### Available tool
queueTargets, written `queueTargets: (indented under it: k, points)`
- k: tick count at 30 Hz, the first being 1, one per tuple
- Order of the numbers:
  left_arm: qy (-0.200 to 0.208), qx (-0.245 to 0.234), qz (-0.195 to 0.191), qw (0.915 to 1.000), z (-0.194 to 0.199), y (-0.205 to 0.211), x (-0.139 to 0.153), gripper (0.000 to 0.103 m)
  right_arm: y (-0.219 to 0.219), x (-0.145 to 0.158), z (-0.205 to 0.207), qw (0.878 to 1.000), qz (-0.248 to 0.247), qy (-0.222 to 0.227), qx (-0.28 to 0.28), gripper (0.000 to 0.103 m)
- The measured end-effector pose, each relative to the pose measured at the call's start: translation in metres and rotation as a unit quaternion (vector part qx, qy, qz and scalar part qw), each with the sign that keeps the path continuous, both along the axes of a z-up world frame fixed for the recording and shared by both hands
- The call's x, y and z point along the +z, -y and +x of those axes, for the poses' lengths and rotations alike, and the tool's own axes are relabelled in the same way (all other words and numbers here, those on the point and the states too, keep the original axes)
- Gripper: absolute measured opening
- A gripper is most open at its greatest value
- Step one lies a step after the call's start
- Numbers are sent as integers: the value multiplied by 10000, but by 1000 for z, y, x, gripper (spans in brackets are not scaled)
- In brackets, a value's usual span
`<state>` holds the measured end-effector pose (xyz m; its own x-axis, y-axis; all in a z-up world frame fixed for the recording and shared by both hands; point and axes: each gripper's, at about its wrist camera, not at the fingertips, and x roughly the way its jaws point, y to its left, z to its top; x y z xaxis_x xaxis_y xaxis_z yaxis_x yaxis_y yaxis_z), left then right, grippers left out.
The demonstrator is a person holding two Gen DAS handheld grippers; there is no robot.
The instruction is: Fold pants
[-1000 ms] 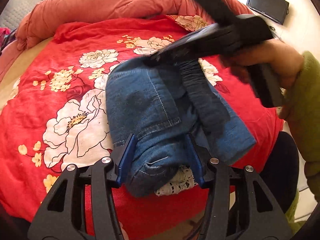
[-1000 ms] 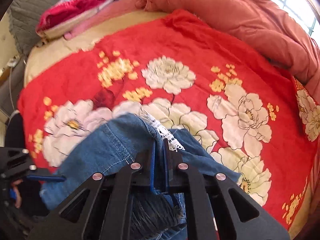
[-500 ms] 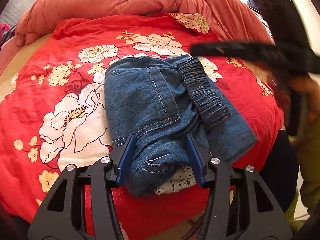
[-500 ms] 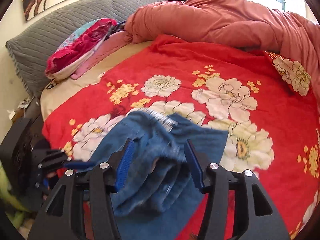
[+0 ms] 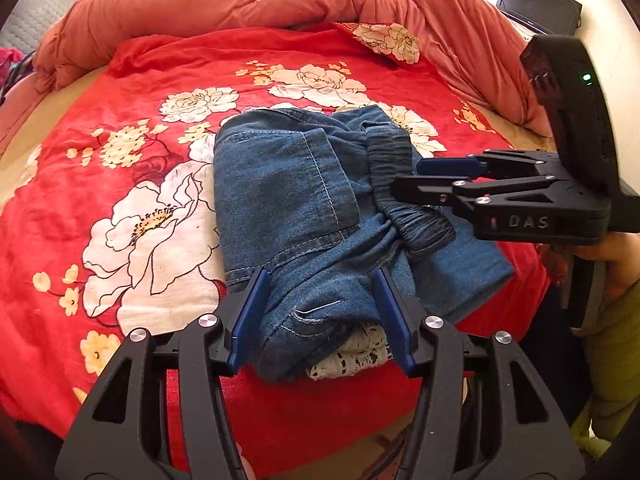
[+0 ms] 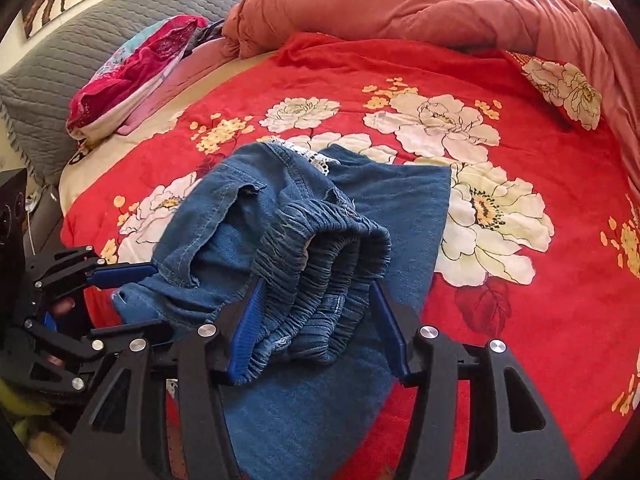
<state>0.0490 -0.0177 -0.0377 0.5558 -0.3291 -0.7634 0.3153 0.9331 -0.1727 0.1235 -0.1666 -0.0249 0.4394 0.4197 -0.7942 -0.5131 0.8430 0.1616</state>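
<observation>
Since the earlier frame our right tool [image 6: 316,328] has released and swung beside the waistband [image 6: 320,248]; both tools half-open, the left tool [image 5: 320,316] straddling the folded pants [image 5: 304,208] on the bed [image 5: 120,168]. We should press the waistband flat.

Bedroom: bed [image 6: 540,320] w/ duvet [image 6: 400,4], headboard [image 6: 100,36]

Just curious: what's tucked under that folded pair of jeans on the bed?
White lace trim peeks out beneath the jeans, which lie on the red floral bedspread. How far the lace runs underneath is covered.
</observation>
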Motion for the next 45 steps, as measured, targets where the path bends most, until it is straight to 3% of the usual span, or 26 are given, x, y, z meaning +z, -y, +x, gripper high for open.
queueTargets:
  k: [4, 13, 19, 24, 29, 32, 35, 37, 40, 45]
  points:
    - [-18, 6, -30, 10000, -1, 0, 1, 51, 4, 13, -8, 9997, 112, 181, -113, 64]
    - [-25, 13, -40, 10000, -5, -1, 2, 55, 3, 35, -25, 9983, 294, 468, -177, 74]
    - [-98, -15, -126, 9999, -14, -5, 3, 58, 6, 45, -35, 9975, 368, 565, -199, 74]
    - [-160, 9, -451, 9989, -26, -24, 14, 61, 10, 49, -46, 9970, 413, 626, -174, 74]
    - [123, 454, -597, 9971, -28, -64, 35, 64, 3, 54, -69, 9958, 354, 812, 215, 74]
    - [59, 730, -538, 9959, -12, -82, 36, 63, -11, 55, -83, 9941, 229, 904, 548, 74]
    - [-150, 740, -713, 9946, 11, -88, 33, 58, -31, 55, -95, 9900, 26, 1039, 956, 72]
    - [-346, 651, -873, 9935, 32, -87, 28, 49, -45, 52, -100, 9863, -90, 1068, 1254, 60]
    - [-520, 469, -930, 9932, 55, -78, 23, 47, -67, 45, -104, 9782, -432, 1148, 1673, 51]
    - [-712, 240, -812, 9939, 85, -57, 9, 43, -94, 32, -103, 9621, -909, 1315, 2210, 45]
